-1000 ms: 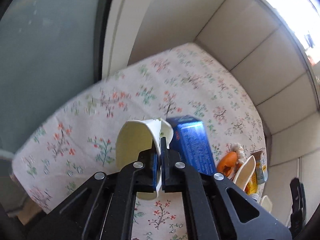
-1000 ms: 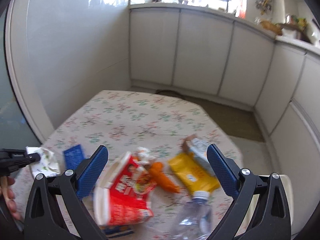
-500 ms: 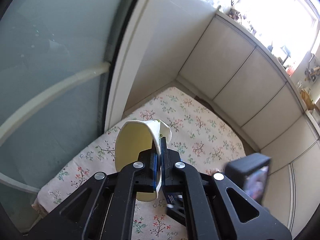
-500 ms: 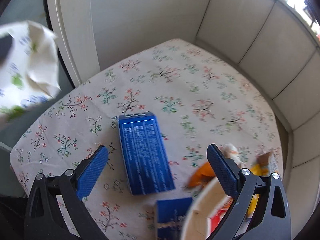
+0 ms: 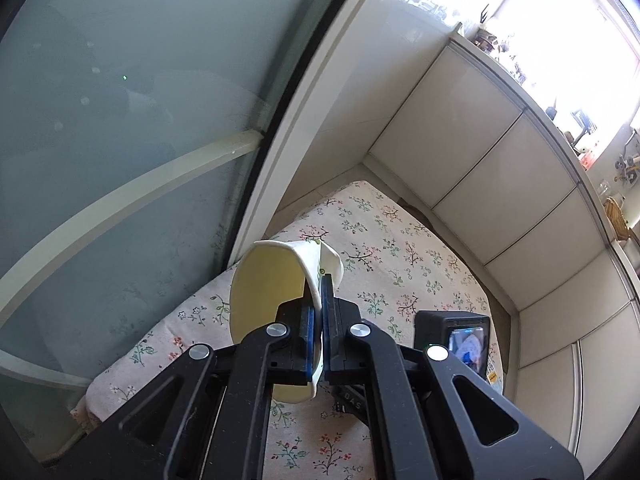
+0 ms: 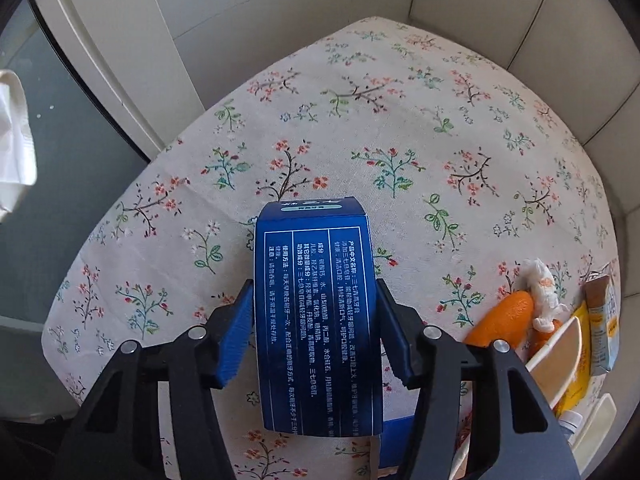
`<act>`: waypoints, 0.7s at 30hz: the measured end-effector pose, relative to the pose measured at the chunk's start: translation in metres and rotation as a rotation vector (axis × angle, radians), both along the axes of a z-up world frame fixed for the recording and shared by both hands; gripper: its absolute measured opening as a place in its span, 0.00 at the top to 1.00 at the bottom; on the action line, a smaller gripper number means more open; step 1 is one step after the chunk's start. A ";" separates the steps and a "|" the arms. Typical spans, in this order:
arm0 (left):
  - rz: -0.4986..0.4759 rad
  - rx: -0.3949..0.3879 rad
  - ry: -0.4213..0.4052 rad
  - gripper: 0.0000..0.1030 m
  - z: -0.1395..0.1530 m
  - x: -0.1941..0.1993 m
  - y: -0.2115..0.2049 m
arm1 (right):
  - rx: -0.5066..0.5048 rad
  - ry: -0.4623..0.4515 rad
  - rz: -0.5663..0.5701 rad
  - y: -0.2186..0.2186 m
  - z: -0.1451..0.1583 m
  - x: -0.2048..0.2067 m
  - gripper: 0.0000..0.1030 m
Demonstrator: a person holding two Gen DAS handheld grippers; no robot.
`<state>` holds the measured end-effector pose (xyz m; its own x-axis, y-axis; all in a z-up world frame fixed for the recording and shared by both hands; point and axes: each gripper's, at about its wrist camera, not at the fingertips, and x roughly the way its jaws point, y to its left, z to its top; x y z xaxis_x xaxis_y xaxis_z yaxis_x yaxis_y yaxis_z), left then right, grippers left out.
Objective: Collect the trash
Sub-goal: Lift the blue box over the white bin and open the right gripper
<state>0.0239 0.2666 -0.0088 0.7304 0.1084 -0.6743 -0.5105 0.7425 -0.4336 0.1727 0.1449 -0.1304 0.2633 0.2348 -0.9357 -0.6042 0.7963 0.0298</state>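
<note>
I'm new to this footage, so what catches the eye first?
The blue box fills the right wrist view, lying on the floral cloth between the right gripper pads, which have just been closing. In the left view, the left gripper pinches a crushed paper cup.

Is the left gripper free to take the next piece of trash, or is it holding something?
No: the left gripper is shut on a crumpled paper cup.

Box [image 6: 316,312] between the right jaws: glossy blue printed card. Cup [image 5: 276,304] in the left jaws: thin matt paper, crumpled. Cloth [image 6: 400,120] beneath both: matt woven floral fabric.
</note>
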 end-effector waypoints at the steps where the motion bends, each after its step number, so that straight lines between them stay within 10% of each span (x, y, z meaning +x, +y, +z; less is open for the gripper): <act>1: 0.002 0.001 0.000 0.98 0.000 0.000 0.000 | 0.010 -0.017 -0.005 -0.002 0.005 -0.002 0.45; 21: -0.055 0.079 -0.079 0.98 0.032 0.005 -0.045 | 0.228 -0.365 -0.171 -0.081 0.132 -0.023 0.45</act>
